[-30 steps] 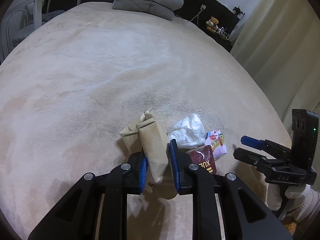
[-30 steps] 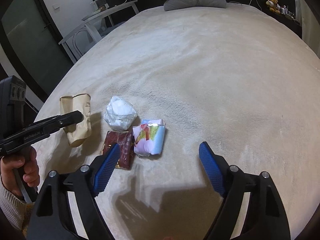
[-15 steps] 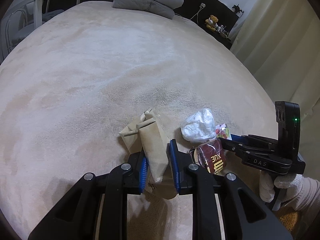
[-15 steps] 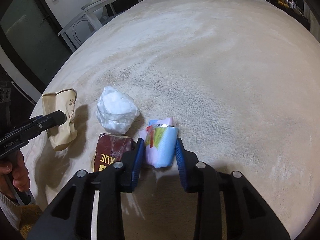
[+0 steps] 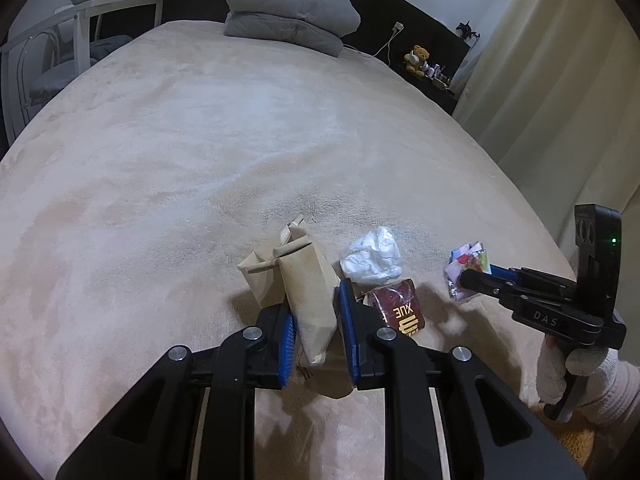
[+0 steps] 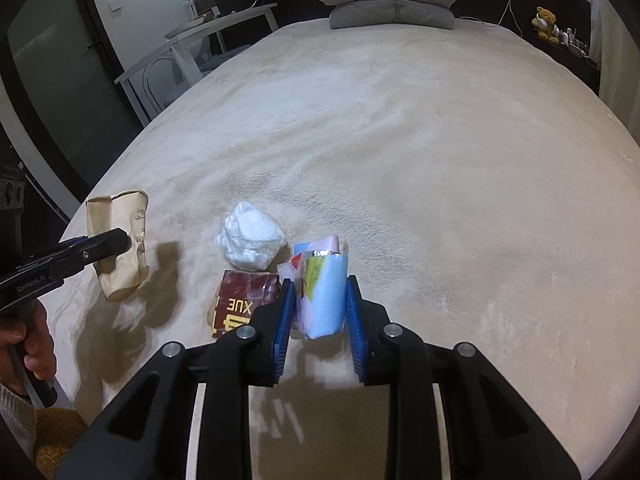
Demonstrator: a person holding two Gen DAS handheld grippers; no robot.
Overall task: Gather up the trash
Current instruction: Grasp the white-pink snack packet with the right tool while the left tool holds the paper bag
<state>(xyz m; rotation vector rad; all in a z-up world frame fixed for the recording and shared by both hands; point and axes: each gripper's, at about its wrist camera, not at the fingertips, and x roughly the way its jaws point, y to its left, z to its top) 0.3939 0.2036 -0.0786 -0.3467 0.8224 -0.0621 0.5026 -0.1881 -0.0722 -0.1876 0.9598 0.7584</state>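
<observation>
My left gripper (image 5: pixel 318 308) is shut on a crumpled brown paper bag (image 5: pixel 308 280), held a little above the beige bed cover (image 5: pixel 200 160); from the right wrist view that bag (image 6: pixel 118 240) hangs at the far left in the left gripper (image 6: pixel 120 242). My right gripper (image 6: pixel 318 300) is shut on a colourful blue and pink wrapper (image 6: pixel 322 292), lifted off the cover; the left wrist view shows this wrapper (image 5: pixel 468 268) in the right gripper (image 5: pixel 466 278). A white crumpled plastic wad (image 6: pixel 250 242) and a dark red packet (image 6: pixel 240 304) lie on the cover between them.
A folded grey blanket (image 5: pixel 288 20) lies at the bed's far end. A white desk and chair (image 6: pixel 192 48) stand left of the bed, a curtain (image 5: pixel 560 100) on the right. A teddy bear (image 5: pixel 416 60) sits on a dark shelf. Gloved hands hold both grippers.
The right gripper came down over the colourful wrapper, shut on it and lifted it off the cover. The left gripper kept its hold on the paper bag and rose slightly.
</observation>
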